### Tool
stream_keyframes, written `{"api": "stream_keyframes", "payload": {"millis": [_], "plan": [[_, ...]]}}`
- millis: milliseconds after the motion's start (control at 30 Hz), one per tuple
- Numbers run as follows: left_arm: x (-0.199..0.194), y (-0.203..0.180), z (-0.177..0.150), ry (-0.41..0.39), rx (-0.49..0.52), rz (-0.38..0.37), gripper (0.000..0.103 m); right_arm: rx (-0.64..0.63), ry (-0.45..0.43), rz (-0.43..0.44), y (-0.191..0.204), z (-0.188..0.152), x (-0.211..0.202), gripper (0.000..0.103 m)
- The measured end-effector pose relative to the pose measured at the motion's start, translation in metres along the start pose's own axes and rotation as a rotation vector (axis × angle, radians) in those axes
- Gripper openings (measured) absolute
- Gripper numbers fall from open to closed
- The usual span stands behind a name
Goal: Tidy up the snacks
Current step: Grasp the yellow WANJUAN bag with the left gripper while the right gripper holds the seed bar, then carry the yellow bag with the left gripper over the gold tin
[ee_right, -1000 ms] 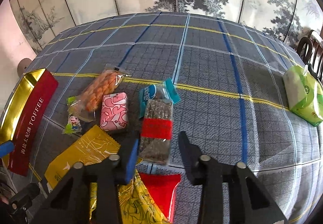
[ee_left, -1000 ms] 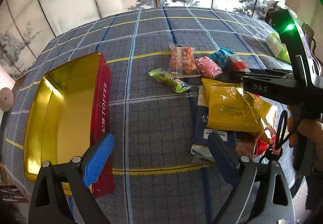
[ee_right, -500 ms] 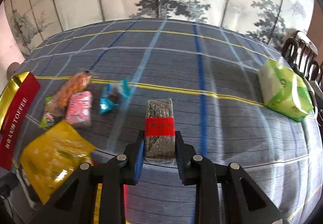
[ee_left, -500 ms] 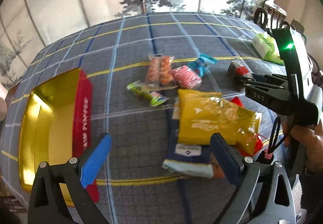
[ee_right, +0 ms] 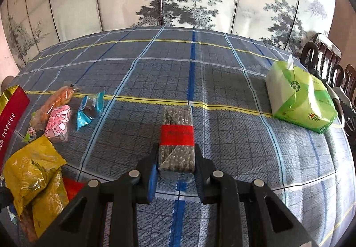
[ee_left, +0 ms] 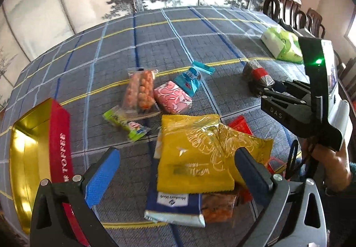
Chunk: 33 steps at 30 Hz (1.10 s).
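From the left wrist camera, the left gripper (ee_left: 173,171) is hanging wide open above a heap of snacks, gripping nothing. Under it is lying a yellow bag (ee_left: 195,158), which is overlapping a blue-and-white packet (ee_left: 173,207) and a red packet (ee_left: 240,124). Farther back, an orange snack bag (ee_left: 141,91), a pink packet (ee_left: 172,96), a blue wrapper (ee_left: 189,80) and a green wrapper (ee_left: 125,123) are sitting close together on the checked tablecloth (ee_left: 155,46). At the left, a red toffee tin (ee_left: 33,158) with a gold inside is standing open and seemingly empty; it is probably where the snacks are meant to go. At the right, the right gripper (ee_left: 260,88) is holding a dark bar with a red band (ee_left: 255,72).

From the right wrist camera, the right gripper (ee_right: 175,162) is closed on the near end of the dark bar (ee_right: 176,135), one finger pressing each long side, likely so the bar can be carried level. The bar is well apart from the other snacks, with its far end pointing away. A green tissue pack (ee_right: 302,100) is sitting at the far right. The tin (ee_right: 10,113) is showing at the left edge.
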<state>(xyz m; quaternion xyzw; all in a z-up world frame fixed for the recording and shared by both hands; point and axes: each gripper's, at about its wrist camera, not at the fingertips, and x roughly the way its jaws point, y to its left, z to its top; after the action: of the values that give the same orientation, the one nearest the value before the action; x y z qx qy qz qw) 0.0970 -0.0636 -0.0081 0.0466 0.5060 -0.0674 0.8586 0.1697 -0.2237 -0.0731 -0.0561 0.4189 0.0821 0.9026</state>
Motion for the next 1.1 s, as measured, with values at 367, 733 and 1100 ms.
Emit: {"api": "stream_keyframes", "payload": {"millis": [367, 733, 1100], "plan": [[0.033, 0.003, 0.001, 0.110, -0.030, 0.037, 0.100, 0.003, 0.005, 0.007, -0.001, -0.001, 0.003, 0.028], [0.031, 0.016, -0.005, 0.132, -0.099, -0.039, 0.061, 0.002, 0.004, 0.007, -0.001, -0.001, 0.002, 0.028], [0.001, 0.028, -0.013, 0.060, -0.099, -0.058, 0.060, -0.004, 0.002, -0.002, -0.003, 0.000, 0.001, 0.028]]}}
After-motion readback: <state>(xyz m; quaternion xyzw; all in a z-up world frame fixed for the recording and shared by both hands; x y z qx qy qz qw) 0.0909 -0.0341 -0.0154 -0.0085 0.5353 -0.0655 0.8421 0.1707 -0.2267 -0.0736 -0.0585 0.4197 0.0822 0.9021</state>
